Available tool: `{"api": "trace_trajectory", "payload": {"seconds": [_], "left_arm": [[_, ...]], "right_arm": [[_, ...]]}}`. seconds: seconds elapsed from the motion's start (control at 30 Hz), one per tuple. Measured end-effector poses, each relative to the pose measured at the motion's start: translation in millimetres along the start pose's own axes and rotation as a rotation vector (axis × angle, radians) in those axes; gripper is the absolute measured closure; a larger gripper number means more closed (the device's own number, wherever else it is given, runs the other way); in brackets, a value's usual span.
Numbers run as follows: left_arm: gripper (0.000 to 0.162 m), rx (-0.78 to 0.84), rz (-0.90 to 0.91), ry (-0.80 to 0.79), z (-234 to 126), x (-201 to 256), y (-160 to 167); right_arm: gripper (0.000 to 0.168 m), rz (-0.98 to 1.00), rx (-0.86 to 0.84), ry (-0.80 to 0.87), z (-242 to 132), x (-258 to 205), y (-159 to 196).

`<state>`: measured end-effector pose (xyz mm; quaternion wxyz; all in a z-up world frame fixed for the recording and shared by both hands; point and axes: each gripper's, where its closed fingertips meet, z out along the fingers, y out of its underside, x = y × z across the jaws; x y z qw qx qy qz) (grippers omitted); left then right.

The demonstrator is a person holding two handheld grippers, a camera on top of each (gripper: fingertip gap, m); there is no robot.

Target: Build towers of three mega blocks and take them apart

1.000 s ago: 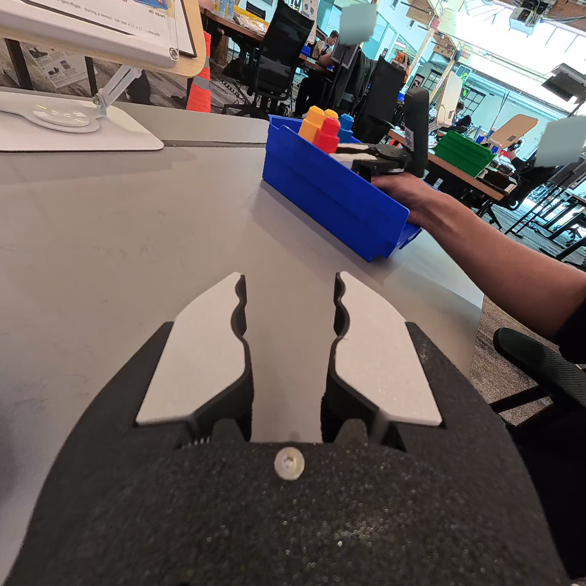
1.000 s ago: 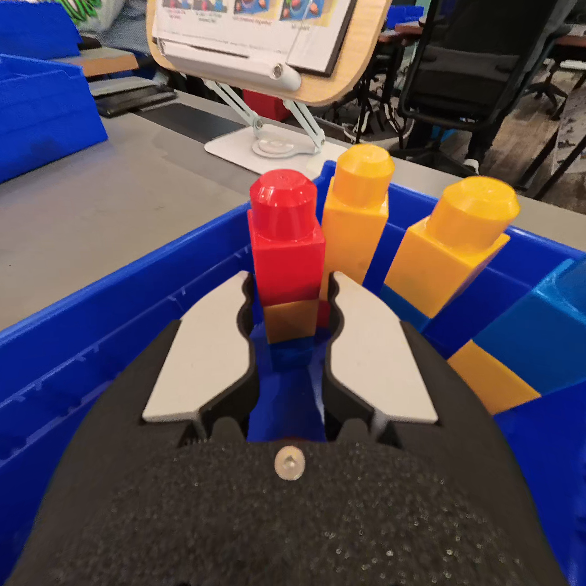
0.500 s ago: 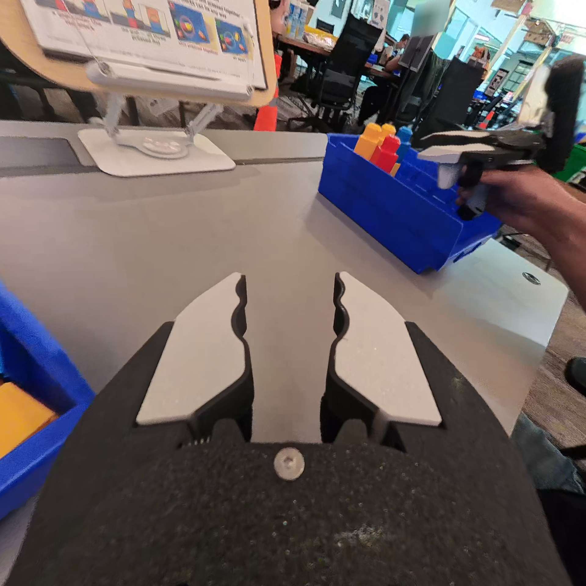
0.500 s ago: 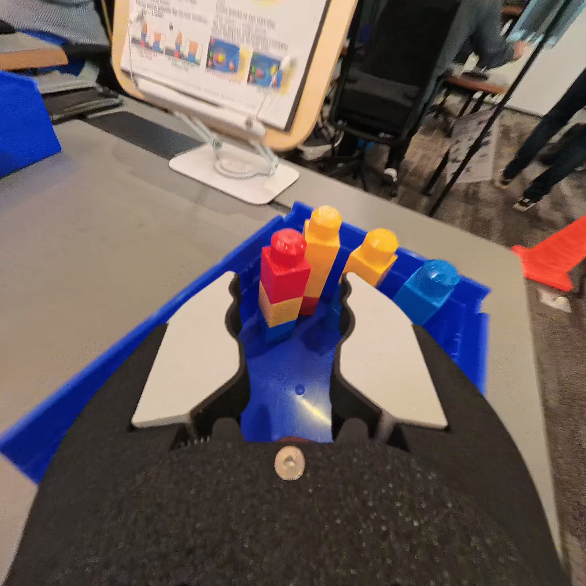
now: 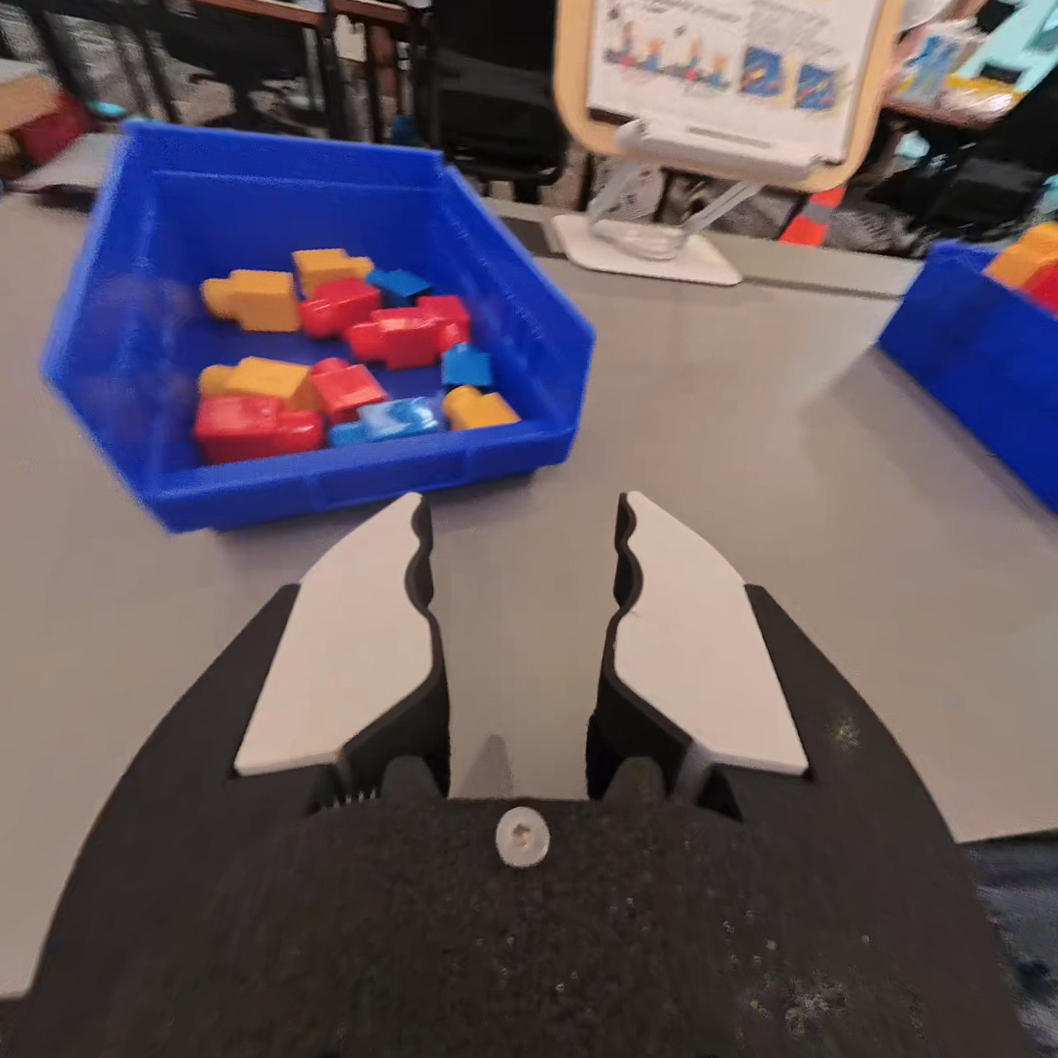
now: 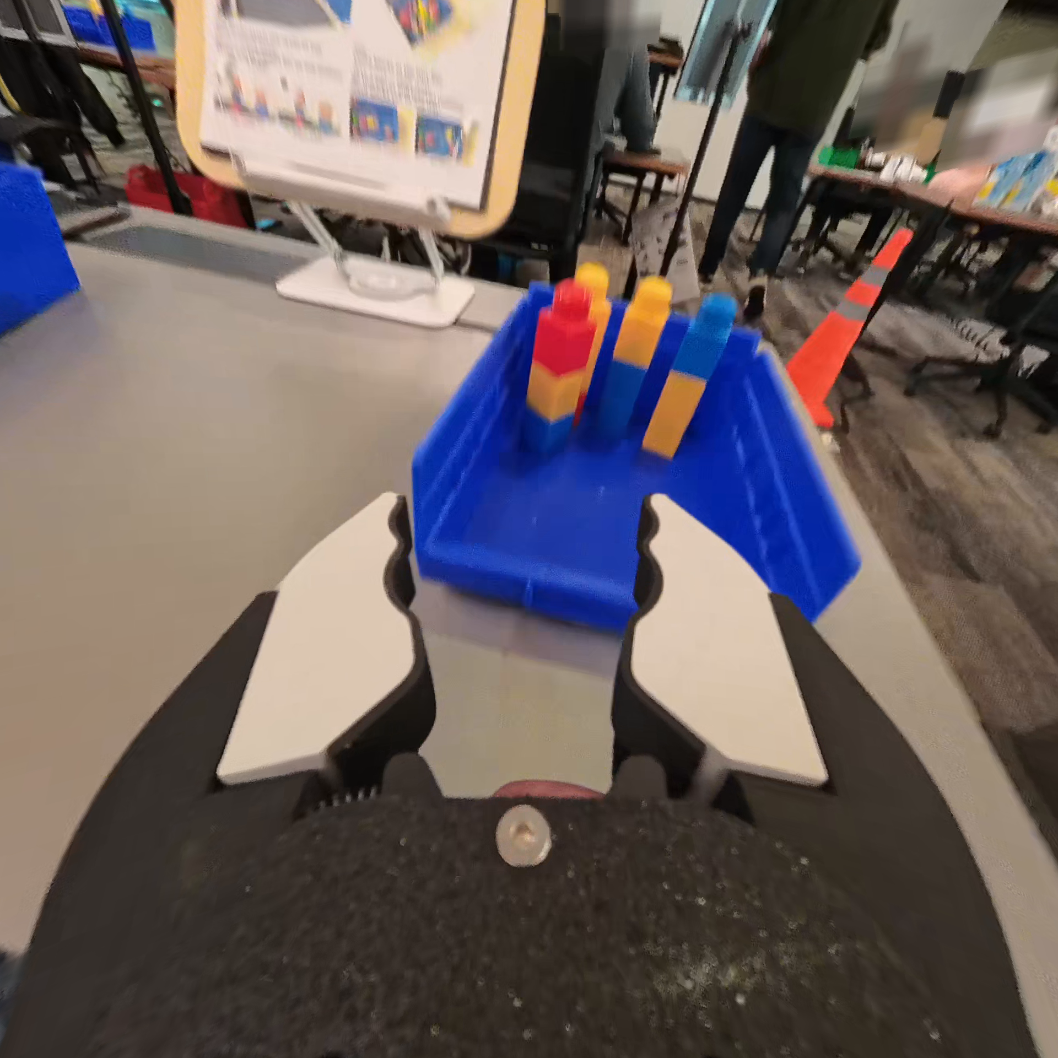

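Note:
In the left wrist view a blue bin (image 5: 366, 475) holds several loose red, yellow and blue mega blocks (image 5: 395, 338). My left gripper (image 5: 521, 504) is open and empty, just in front of this bin's near wall. In the right wrist view a second blue bin (image 6: 572, 578) holds several upright towers at its far end; the nearest is red over yellow over blue (image 6: 558, 372). My right gripper (image 6: 524, 504) is open and empty, above the table at the bin's near wall. The second bin's corner also shows in the left wrist view (image 5: 985, 366).
A wooden stand with an instruction sheet (image 6: 355, 103) sits on a white base (image 6: 378, 292) at the table's far edge. An orange cone (image 6: 841, 332), office chairs and standing people are on the floor beyond. The grey table's right edge (image 6: 893, 630) is close to the tower bin. One gripper's finger ends stand about 50 cm off the other's.
My right gripper let go of the red-topped tower, opened wider and drew back out of the bin. My left gripper swung left until the bin of loose blocks came into view.

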<state>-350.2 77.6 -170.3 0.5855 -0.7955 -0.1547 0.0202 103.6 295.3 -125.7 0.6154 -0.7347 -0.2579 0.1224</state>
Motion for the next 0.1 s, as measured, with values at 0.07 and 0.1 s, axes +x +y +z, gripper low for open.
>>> {"api": "trace_trajectory", "payload": {"seconds": [0.07,0.1], "left_arm": [[0.098,-0.021,0.013,-0.069,-4,-19,8],[0.098,-0.015,0.003,-0.077,-5,-25,6]], "right_arm": [[0.093,0.022,-0.027,0.003,-12,-4,37],[0.09,0.035,-0.045,-0.013,-15,-7,45]]}}
